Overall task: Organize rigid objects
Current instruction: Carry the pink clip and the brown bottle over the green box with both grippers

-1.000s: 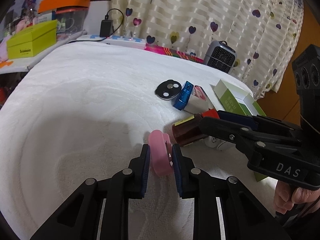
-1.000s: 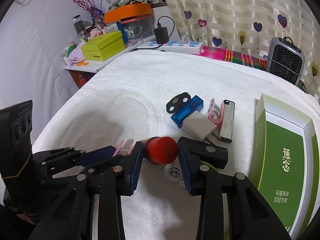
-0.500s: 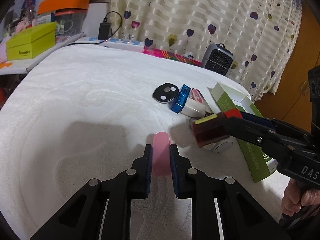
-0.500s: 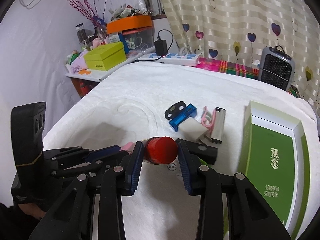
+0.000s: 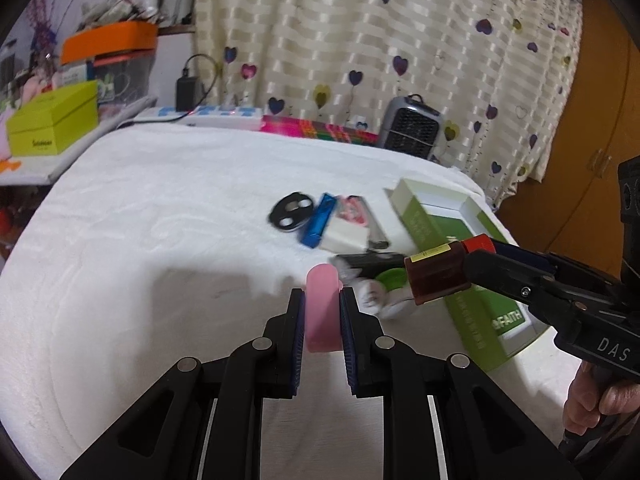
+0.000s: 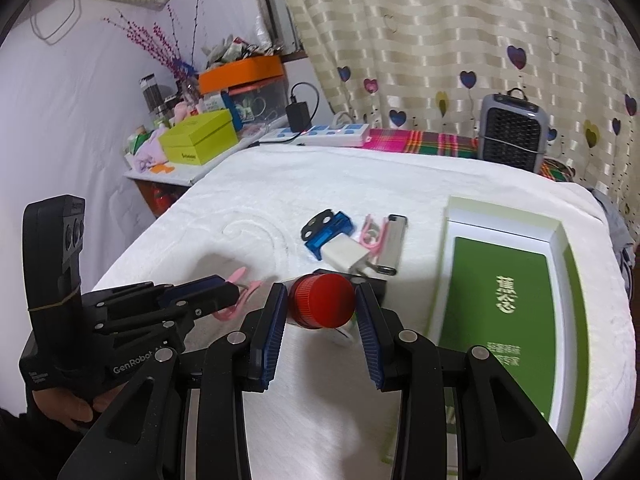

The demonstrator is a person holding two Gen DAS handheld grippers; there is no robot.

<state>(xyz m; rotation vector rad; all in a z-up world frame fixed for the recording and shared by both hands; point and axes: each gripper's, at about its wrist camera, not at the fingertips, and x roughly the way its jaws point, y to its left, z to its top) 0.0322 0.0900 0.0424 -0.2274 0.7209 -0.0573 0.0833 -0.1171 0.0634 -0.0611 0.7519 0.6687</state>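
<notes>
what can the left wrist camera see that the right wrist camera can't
Only the left wrist view shows the brown body and yellow label of the red-capped bottle, seen side-on, and the wooden door at right.

Only the right wrist view shows the white wall with purple flower twigs, the open box's whole green inside, and the bottle end-on, cap only.

Both show the left gripper shut on the pink clip, the right gripper shut on the bottle, the blue USB drive, white charger and grey heater.
</notes>
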